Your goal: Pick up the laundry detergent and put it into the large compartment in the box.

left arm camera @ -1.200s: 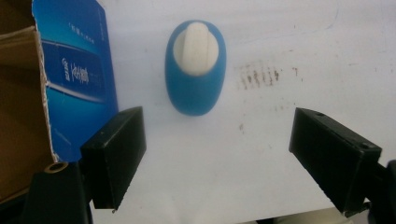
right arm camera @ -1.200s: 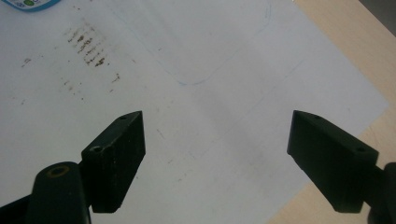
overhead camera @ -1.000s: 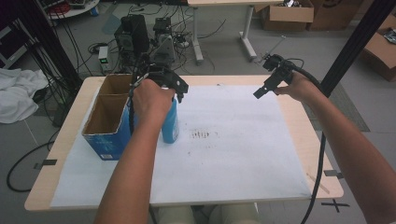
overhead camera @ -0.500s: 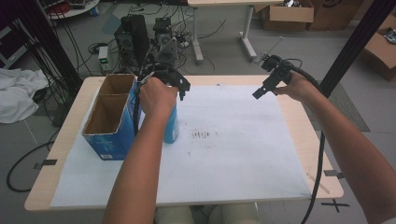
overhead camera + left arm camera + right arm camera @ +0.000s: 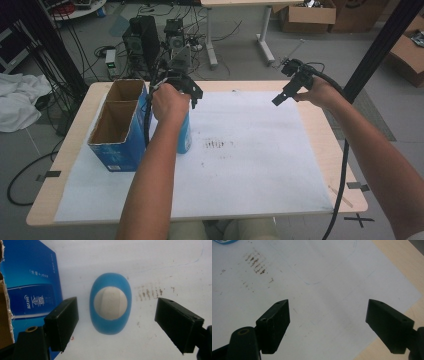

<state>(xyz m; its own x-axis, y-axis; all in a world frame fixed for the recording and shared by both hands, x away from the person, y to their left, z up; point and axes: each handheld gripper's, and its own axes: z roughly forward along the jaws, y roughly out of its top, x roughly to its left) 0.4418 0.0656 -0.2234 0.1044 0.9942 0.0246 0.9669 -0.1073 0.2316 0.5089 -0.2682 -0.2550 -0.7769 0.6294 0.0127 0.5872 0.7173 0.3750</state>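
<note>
A blue bottle (image 5: 184, 134) with a white cap (image 5: 110, 303) stands upright on the white paper, just right of a blue cardboard box (image 5: 118, 129). My left gripper (image 5: 186, 93) hangs straight above the bottle. In the left gripper view my left gripper (image 5: 120, 323) is open, one jaw on each side of the bottle top and neither touching it. My right gripper (image 5: 279, 98) is held in the air over the far right of the paper. In the right gripper view my right gripper (image 5: 328, 325) is open, with bare paper between its jaws.
The box has two open-topped compartments and stands at the table's left. White paper (image 5: 260, 165) covers most of the wooden table (image 5: 345, 165), with brown smudges (image 5: 216, 145) near its middle. Cables and equipment lie on the floor beyond the far edge.
My left hand and gripper have drifted slightly over the bottle. The bottle, the box and the right gripper have stayed where they were.
</note>
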